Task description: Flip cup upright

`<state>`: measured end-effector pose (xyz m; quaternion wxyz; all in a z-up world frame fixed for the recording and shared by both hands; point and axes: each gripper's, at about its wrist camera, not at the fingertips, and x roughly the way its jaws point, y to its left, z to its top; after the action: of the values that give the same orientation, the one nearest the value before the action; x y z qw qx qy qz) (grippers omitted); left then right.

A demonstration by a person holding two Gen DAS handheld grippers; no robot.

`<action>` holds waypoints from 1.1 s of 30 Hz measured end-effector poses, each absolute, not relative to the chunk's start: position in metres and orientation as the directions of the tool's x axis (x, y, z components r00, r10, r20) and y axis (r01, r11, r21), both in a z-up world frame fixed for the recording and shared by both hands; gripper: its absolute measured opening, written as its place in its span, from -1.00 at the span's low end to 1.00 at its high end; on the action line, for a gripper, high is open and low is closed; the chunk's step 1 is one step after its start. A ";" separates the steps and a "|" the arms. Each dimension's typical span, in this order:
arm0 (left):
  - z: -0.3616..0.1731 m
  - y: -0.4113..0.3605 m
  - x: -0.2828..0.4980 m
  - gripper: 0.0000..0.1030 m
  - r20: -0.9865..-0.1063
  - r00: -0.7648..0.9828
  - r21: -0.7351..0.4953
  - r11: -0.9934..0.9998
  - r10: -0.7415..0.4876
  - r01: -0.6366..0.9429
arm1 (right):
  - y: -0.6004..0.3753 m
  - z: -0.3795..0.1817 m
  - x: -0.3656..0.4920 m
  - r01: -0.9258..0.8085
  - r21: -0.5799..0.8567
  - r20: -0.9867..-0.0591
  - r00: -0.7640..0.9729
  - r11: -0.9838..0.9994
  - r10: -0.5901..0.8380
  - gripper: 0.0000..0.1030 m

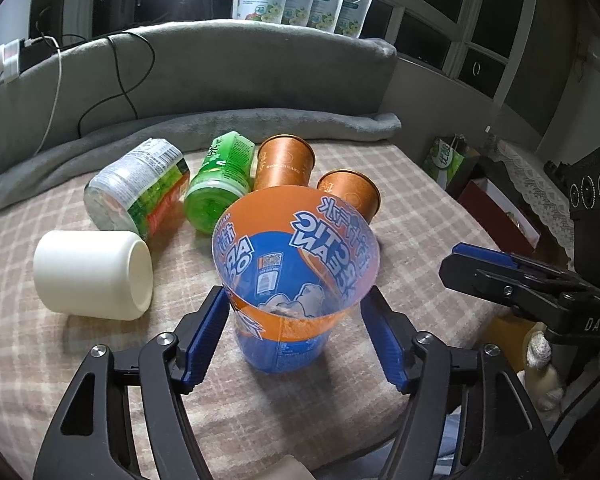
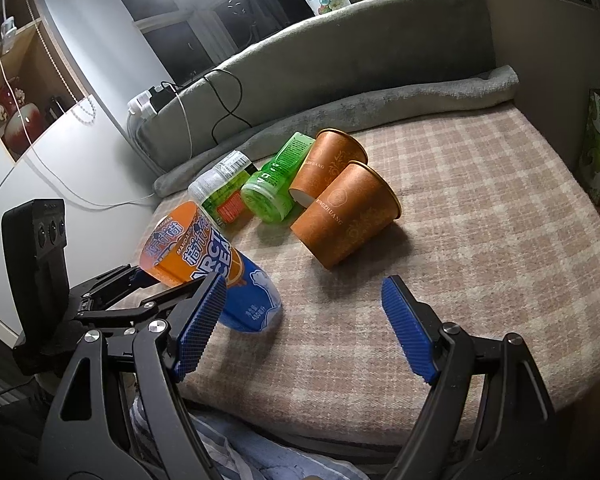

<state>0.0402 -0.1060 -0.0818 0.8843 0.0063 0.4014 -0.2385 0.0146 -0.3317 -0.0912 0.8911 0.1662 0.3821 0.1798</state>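
Observation:
An orange and blue printed plastic cup (image 1: 288, 280) stands upright on the checked cloth, mouth up, leaning slightly. My left gripper (image 1: 296, 336) is open, one blue finger on each side of the cup, with small gaps. The cup also shows in the right wrist view (image 2: 216, 268), with the left gripper beside it. My right gripper (image 2: 304, 328) is open and empty over bare cloth, right of the cup. It shows at the right edge of the left wrist view (image 1: 500, 276).
Lying on the cloth behind the cup: a white cup (image 1: 96, 276), a clear labelled jar (image 1: 140, 188), a green jar (image 1: 220, 180) and two orange paper cups (image 1: 284, 164) (image 1: 350, 192). A grey cushion (image 1: 220, 76) with cables lines the back. The bed edge is near.

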 end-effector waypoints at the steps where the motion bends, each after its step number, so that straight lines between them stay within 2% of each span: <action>1: -0.082 -0.105 0.040 0.36 -0.712 0.564 -0.181 0.886 -0.417 0.427 | -0.332 -0.091 0.014 -0.195 0.433 -0.620 0.644 0.880 0.448 0.60; 9: -0.079 -0.097 0.033 0.37 -0.710 0.561 -0.197 0.885 -0.426 0.421 | -0.325 -0.086 0.010 -0.206 0.389 -0.619 0.663 0.898 0.421 0.60; 18: -0.074 -0.082 0.021 0.38 -0.702 0.575 -0.202 0.893 -0.419 0.403 | -0.312 -0.075 0.001 -0.205 0.257 -0.607 0.726 0.944 0.323 0.61; 23: -0.067 -0.067 0.011 0.38 -0.679 0.625 -0.181 0.912 -0.386 0.367 | -0.305 -0.067 -0.006 -0.186 0.154 -0.577 0.780 0.970 0.241 0.76; 27: -0.059 -0.051 0.004 0.38 -0.639 0.694 -0.152 0.939 -0.333 0.310 | -0.300 -0.059 -0.010 -0.166 0.091 -0.546 0.816 0.982 0.188 0.79; 31: -0.045 -0.037 -0.008 0.40 -0.547 0.802 -0.086 0.969 -0.241 0.233 | -0.296 -0.051 -0.014 -0.144 0.055 -0.505 0.850 0.988 0.152 0.86; 33: -0.035 -0.031 -0.013 0.58 -0.486 0.850 -0.066 0.979 -0.202 0.195 | -0.293 -0.047 -0.015 -0.134 0.040 -0.485 0.864 0.990 0.136 0.86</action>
<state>-0.0132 -0.0309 -0.0354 0.9619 -0.0071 0.2532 -0.1033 -0.0153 -0.2933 -0.0471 0.9653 0.0023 0.2515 0.0699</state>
